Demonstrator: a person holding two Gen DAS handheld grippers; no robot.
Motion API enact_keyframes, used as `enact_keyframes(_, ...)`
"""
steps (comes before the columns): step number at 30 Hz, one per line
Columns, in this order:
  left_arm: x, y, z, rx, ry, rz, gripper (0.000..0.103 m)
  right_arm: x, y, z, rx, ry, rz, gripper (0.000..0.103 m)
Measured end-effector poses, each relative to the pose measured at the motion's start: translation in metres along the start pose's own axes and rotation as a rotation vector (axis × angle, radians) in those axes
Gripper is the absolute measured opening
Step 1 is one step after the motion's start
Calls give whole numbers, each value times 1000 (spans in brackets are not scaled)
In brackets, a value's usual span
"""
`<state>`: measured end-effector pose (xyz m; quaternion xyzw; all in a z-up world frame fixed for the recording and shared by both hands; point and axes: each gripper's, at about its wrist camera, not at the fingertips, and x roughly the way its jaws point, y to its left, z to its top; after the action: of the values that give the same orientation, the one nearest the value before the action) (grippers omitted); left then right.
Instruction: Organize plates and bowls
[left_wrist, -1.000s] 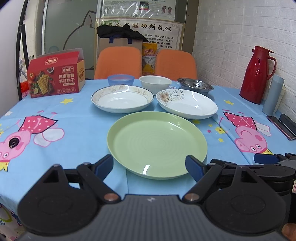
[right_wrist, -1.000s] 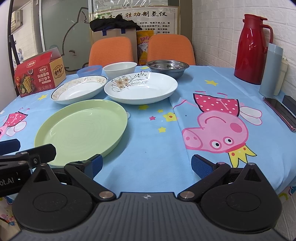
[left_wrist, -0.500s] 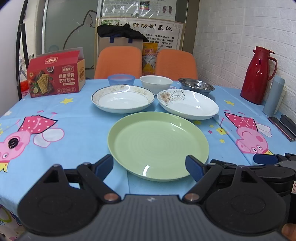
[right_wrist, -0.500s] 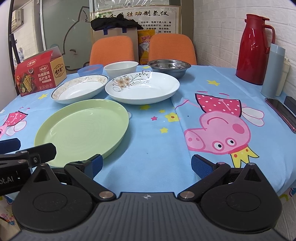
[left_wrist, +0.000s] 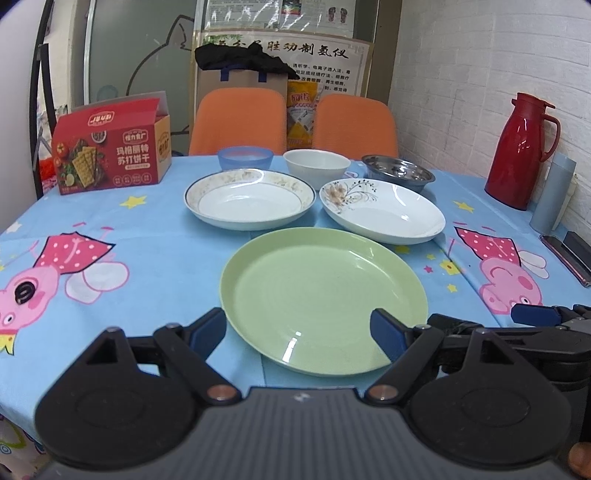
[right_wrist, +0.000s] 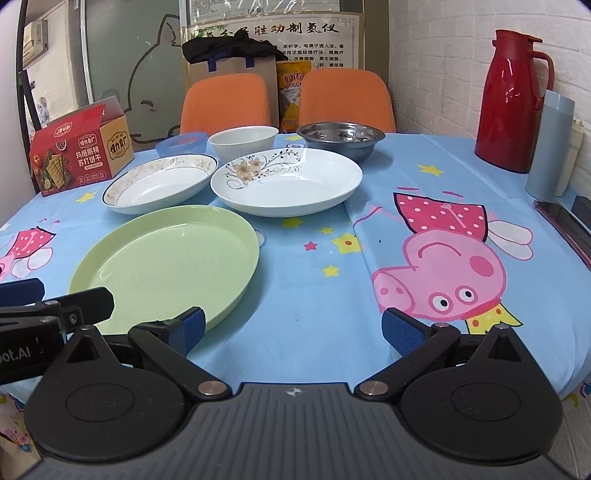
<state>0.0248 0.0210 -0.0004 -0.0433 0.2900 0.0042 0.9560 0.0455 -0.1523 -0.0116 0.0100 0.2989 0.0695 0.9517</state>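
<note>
Left tongs (left_wrist: 297, 330) spread before green plate (left_wrist: 323, 297); right tongs (right_wrist: 291, 328) spread; its view shows left fingers (right_wrist: 22, 291).

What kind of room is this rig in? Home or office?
Probably a home or small-shop dining corner, though the wall poster hints at a shop back room. Cues: cartoon-print tablecloth set with the green plate and other plates and bowls, orange chairs, and a red thermos.

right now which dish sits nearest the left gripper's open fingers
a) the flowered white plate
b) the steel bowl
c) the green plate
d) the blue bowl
c: in the left wrist view the green plate lies just ahead of the open left gripper, while the other dishes sit farther back on the table.
</note>
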Motion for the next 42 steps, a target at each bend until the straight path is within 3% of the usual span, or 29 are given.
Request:
enact_keyframes(8,33,37,13,-82,88,-12,83,29,2,10,-20,25,42,103)
enact_keyframes(13,55,43,19,-72,128,-14,83,50,11,16,-34,62,103,103)
enact_keyframes(17,71,47,21,-63,166,-26,83,60,22,17,-88,68,102,103)
enact_keyframes(23,79,51,25,-33,182,-42,82,60,13,12,-131,26,144,103)
enact_keyframes(28,81,55,30,-49,180,-94,82,61,12,22,-81,42,198,103)
enact_keyframes(30,83,53,29,-41,185,-89,82,62,19,19,-119,40,188,103)
enact_keyframes(33,83,48,28,-10,170,-74,74,62,26,17,-156,23,183,103)
enact_keyframes(35,83,46,26,-3,158,-97,50,62,27,16,-161,8,202,103)
enact_keyframes(36,82,43,25,12,148,-90,47,61,28,16,-161,2,212,103)
enact_keyframes(42,74,46,22,-30,130,-25,46,51,44,15,-147,-8,193,101)
